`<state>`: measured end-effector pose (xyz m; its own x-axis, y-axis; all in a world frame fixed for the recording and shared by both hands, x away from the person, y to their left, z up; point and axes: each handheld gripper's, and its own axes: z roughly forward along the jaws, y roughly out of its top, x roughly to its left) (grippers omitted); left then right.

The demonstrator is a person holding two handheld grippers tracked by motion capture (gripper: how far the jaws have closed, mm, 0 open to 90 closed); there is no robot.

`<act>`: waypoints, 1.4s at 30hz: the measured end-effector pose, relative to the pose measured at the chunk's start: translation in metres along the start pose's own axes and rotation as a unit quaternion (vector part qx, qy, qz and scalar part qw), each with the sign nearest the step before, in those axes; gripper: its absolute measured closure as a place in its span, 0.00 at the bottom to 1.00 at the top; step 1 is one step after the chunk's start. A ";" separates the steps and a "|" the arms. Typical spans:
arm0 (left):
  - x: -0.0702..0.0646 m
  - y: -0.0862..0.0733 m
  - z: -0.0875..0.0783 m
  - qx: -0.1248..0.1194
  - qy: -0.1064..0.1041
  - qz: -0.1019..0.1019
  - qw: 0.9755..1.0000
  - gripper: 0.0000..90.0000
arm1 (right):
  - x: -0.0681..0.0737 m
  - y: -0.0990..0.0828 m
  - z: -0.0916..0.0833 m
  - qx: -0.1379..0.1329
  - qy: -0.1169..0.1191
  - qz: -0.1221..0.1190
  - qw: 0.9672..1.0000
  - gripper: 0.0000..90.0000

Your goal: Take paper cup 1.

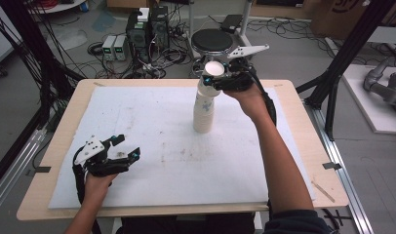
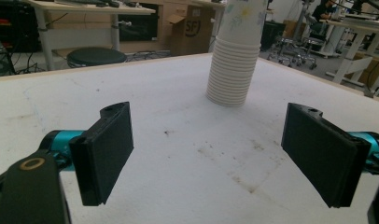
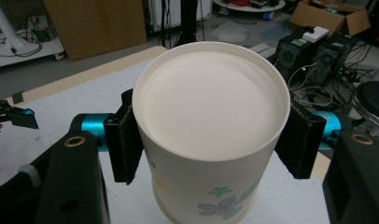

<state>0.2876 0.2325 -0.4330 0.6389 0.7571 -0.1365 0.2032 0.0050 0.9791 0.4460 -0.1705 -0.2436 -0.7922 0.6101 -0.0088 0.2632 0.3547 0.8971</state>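
Observation:
A tall stack of upside-down white paper cups (image 1: 204, 114) stands on the white sheet (image 1: 152, 146) right of centre; in the left gripper view the stack (image 2: 232, 70) rises ahead. The top flower-printed cup (image 1: 209, 80) sits higher than the tightly nested rims below, still over the stack. My right gripper (image 1: 213, 77) is shut on that cup: in the right gripper view both pads press the walls of the cup (image 3: 211, 112) just under its upturned base. My left gripper (image 1: 128, 147) rests at the front left of the sheet, open with nothing between the jaws (image 2: 215, 151).
The wooden table edge (image 1: 64, 126) frames the sheet. Behind the table stand a round black stool (image 1: 213, 40), computer towers (image 1: 147, 29) and tangled floor cables. Black frame posts (image 1: 349, 53) rise at both sides.

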 end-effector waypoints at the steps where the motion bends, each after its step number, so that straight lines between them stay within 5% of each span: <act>1: 0.000 0.000 0.000 0.001 -0.001 0.002 1.000 0.18 | 0.000 0.000 -0.003 -0.002 0.000 0.001 1.000 0.38; 11: -0.003 0.000 0.003 0.001 -0.023 -0.004 1.000 0.18 | 0.003 -0.012 -0.041 0.004 -0.003 -0.004 1.000 0.39; 23: -0.010 0.001 0.003 -0.014 -0.040 0.002 0.999 0.18 | 0.025 -0.088 -0.074 0.014 0.020 -0.010 1.000 0.39; 32: -0.010 -0.002 0.001 -0.021 -0.054 0.000 0.998 0.18 | 0.045 -0.144 -0.078 0.002 0.024 -0.001 1.000 0.39; 42: -0.017 -0.004 0.003 -0.008 -0.066 0.001 0.998 0.18 | 0.055 -0.168 -0.071 0.000 0.030 -0.004 1.000 0.39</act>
<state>0.2785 0.2175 -0.4354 0.7318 0.6645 -0.1513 0.1900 0.0143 0.9817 0.3186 -0.2467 -0.3631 -0.8259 0.5637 0.0105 0.2570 0.3600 0.8969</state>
